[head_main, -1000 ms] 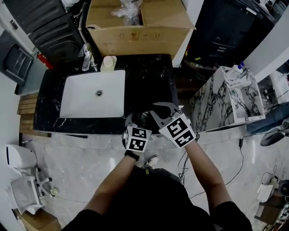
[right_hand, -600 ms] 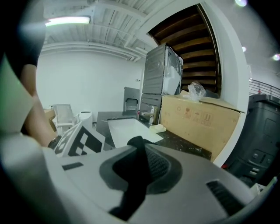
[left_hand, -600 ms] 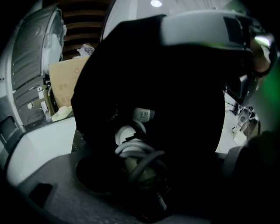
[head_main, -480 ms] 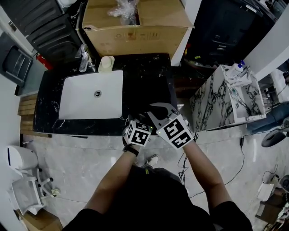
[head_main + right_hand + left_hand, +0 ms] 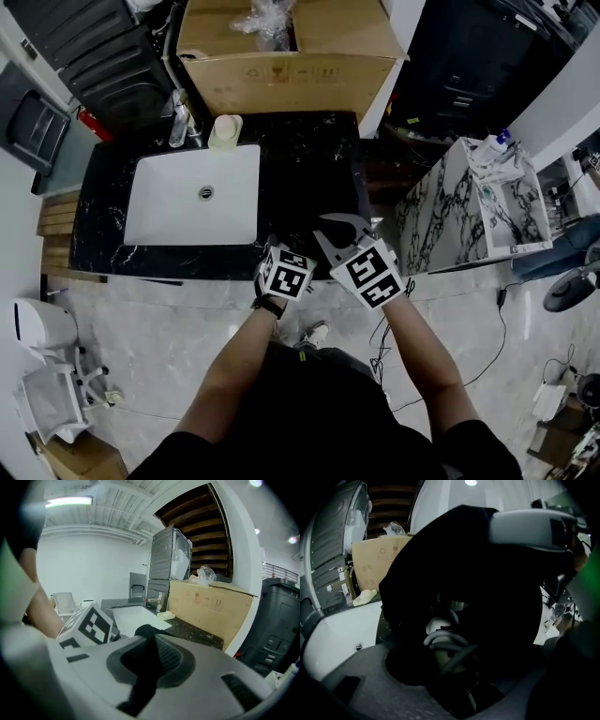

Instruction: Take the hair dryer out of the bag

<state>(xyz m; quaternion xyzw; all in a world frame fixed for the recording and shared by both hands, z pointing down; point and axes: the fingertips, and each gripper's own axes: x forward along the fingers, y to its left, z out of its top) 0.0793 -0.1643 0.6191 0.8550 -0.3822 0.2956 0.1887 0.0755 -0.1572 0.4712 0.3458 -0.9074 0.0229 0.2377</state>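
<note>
Closest to me, low in the centre of the head view, the person's two forearms reach up towards the front edge of the table (image 5: 309, 159), each hand carrying a gripper with a black-and-white marker cube. The right gripper (image 5: 333, 232), right of centre, has its fingers together, clamped on a fold of the black bag (image 5: 501, 573), holding its mouth up. Just left of it, the left gripper (image 5: 292, 251) points down into that mouth, its fingers spread wide and just closing. The hair dryer (image 5: 440, 625) lies inside the bag, pale, with its grey cord (image 5: 446, 641) coiled on it, in the gap between those fingers, and I see no pad pressing on it. Further up sits the white sink (image 5: 178, 206) at centre left, and beyond it a cardboard box (image 5: 291, 80) along the top.
</note>
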